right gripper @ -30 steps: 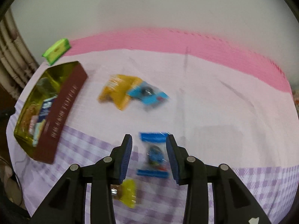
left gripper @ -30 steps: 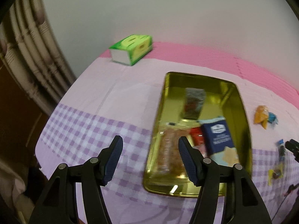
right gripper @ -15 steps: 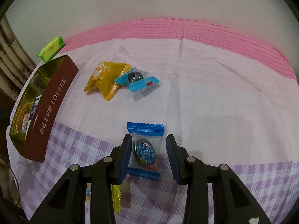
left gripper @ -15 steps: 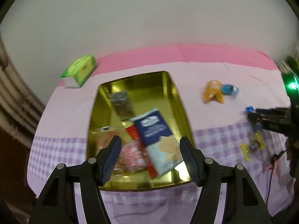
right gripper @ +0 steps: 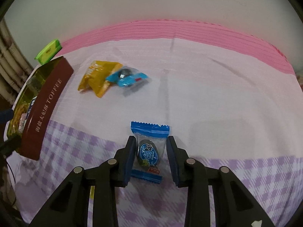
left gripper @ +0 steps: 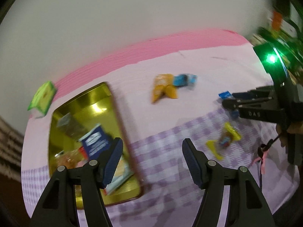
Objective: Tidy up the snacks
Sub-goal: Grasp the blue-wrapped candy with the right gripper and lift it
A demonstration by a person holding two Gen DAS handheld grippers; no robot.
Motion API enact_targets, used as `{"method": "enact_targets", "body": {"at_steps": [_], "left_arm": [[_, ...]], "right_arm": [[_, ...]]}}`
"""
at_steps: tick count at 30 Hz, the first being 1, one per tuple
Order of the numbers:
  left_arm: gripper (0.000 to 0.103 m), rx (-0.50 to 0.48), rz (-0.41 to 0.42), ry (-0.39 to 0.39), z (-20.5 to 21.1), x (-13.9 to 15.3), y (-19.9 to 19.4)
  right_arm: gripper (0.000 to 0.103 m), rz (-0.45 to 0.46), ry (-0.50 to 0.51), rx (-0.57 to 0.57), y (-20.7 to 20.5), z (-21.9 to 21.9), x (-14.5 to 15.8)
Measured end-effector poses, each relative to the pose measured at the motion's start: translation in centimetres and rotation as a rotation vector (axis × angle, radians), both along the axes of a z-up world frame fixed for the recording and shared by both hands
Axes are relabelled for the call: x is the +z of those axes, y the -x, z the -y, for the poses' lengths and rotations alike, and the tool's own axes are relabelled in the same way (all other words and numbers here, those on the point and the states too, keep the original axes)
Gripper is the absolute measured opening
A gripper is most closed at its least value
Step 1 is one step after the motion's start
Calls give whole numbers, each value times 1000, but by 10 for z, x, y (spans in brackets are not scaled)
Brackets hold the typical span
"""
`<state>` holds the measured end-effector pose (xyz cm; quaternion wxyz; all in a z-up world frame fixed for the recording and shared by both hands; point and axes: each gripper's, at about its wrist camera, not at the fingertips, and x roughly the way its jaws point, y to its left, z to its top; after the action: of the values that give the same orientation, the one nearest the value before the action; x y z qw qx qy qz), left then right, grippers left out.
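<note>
A gold toffee tin [left gripper: 62,113] [right gripper: 47,94] holds several snack packs, among them a dark blue cracker pack [left gripper: 95,143]. Loose on the cloth lie a yellow pack [right gripper: 96,77] [left gripper: 162,89], a light blue candy [right gripper: 126,77] [left gripper: 183,79] and a yellow candy [left gripper: 225,140]. My right gripper [right gripper: 150,156] [left gripper: 244,102] is open, its jaws either side of a blue wrapped candy [right gripper: 149,151] lying on the cloth. My left gripper [left gripper: 152,160] is open and empty above the cloth, just right of the tin.
A green tissue box [left gripper: 42,96] [right gripper: 48,52] stands at the back left by the pink mat strip [right gripper: 189,30]. A wall runs behind the table. Curtains [right gripper: 9,56] hang at the far left.
My left gripper has swung right, from over the tin to the cloth beside it. My right gripper has edged forward around the blue candy, which stays on the cloth.
</note>
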<state>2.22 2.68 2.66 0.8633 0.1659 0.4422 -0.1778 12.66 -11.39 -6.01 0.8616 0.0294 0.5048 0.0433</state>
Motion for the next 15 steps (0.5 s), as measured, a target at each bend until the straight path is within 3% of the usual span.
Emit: {"method": "enact_targets", "body": {"at_steps": [8,15], "left_arm": [[66,-198,-44,4,46,-18,11],[66,-283,-92,-19,72,-31,15]], "right_arm": [[25,-14,22,-103,19,34,-1],[25,-15,12,-137,31,45,-4]]}}
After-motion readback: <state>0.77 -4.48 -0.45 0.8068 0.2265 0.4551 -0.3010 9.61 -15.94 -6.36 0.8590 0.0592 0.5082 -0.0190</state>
